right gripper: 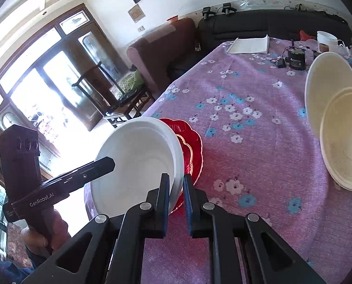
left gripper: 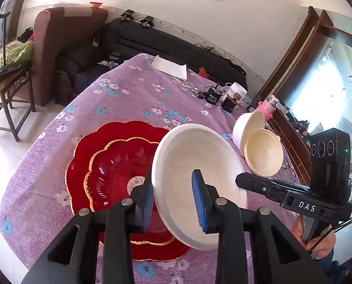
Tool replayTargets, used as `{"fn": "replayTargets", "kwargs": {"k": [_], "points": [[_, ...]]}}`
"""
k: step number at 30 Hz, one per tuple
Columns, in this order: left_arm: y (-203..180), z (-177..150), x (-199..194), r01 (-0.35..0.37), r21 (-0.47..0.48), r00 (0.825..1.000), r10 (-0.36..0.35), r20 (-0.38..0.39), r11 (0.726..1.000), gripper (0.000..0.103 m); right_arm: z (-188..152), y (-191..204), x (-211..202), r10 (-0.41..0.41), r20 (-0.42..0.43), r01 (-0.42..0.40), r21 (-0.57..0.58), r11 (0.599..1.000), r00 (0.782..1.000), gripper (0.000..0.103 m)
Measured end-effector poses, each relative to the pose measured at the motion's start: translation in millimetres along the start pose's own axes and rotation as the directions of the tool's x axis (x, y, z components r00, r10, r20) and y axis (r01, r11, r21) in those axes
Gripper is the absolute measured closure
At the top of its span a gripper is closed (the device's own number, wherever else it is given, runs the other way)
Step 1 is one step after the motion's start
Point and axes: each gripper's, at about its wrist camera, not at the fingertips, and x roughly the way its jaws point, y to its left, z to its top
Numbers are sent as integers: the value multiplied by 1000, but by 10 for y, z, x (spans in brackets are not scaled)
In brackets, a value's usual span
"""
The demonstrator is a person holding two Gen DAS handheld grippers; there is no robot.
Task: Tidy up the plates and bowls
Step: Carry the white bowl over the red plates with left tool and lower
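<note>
A white plate (left gripper: 199, 156) hangs tilted above two stacked red scalloped plates with gold rims (left gripper: 109, 165) on the purple flowered tablecloth (left gripper: 133, 99). My right gripper (right gripper: 177, 189) is shut on the white plate's (right gripper: 138, 156) near rim. My left gripper (left gripper: 173, 201) straddles the opposite rim. One blue pad sits by the plate's outside and the other stands apart over its inside, so the jaws are open. Two cream bowls (left gripper: 263, 153) lean together on their sides to the right. The red plates (right gripper: 192, 146) show just behind the white plate in the right wrist view.
Far across the table lie a folded white cloth (left gripper: 170, 67), a black box with cables (left gripper: 212, 95), a white jar (left gripper: 238, 91) and a pink bottle (left gripper: 267, 107). A black sofa (left gripper: 171, 40), an armchair (left gripper: 57, 35) and a wooden chair (left gripper: 7, 78) stand beyond the table's edge.
</note>
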Motion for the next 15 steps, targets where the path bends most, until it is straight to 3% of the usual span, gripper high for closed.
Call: {"fn": "replayTargets", "kwargs": {"k": [15], "points": [[426, 14, 263, -75, -89, 997, 72, -41, 993, 74, 46, 103, 657, -53, -63, 50, -39, 998, 997, 89]]}}
